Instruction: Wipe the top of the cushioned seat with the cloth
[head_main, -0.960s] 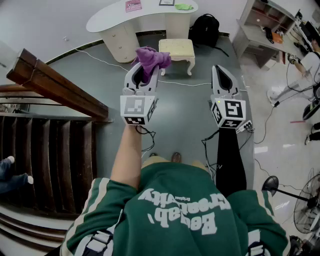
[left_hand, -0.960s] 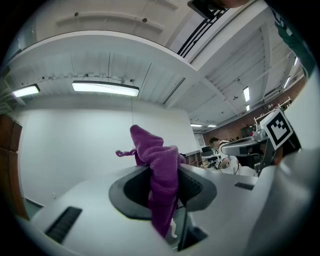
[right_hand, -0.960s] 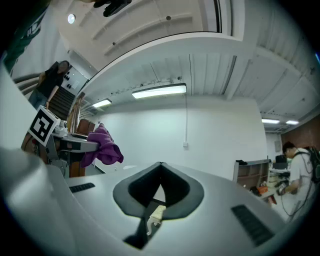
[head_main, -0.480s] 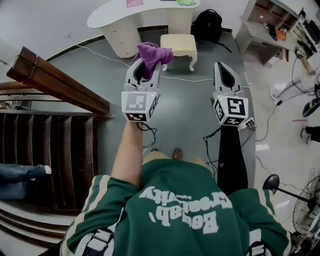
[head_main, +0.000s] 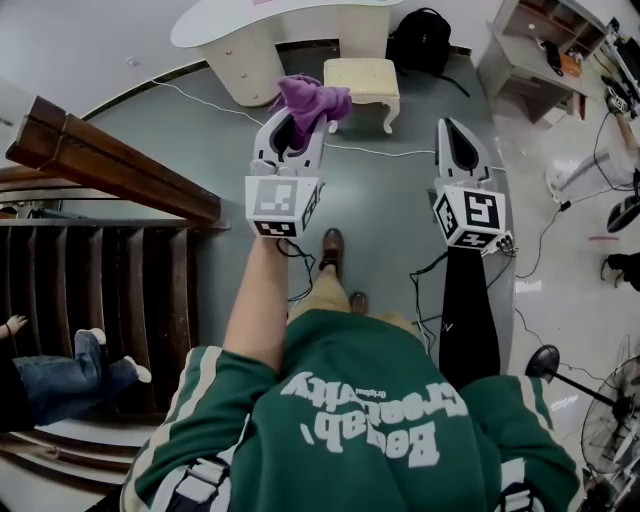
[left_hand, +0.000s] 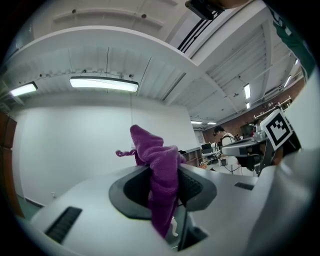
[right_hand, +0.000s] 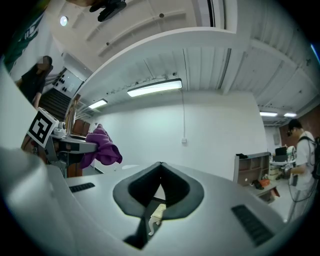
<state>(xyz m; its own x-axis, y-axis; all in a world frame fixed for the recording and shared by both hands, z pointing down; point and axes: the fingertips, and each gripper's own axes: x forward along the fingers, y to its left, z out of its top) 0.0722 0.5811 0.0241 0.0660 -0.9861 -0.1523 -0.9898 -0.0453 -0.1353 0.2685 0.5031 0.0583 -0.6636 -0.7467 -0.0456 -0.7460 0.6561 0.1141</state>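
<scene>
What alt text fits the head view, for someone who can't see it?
Seen from above, a person holds a purple cloth clamped in the left tongs, pointed toward a cream cushioned seat farther ahead on the grey floor. The right tongs are shut and empty. A white desk stands beside the seat.

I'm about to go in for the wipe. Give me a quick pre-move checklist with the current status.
1. Cloth clamped in the left gripper: ok.
2. Right gripper shut and empty: ok.
3. Nothing lying on top of the cushioned seat: ok.
4. Cloth within reach of the seat: not ok, the seat stands farther ahead across the floor.
5. Walking path free: not ok, a white cable crosses the floor in front of the seat.
6. Where the seat is dirty: cannot tell.
</scene>
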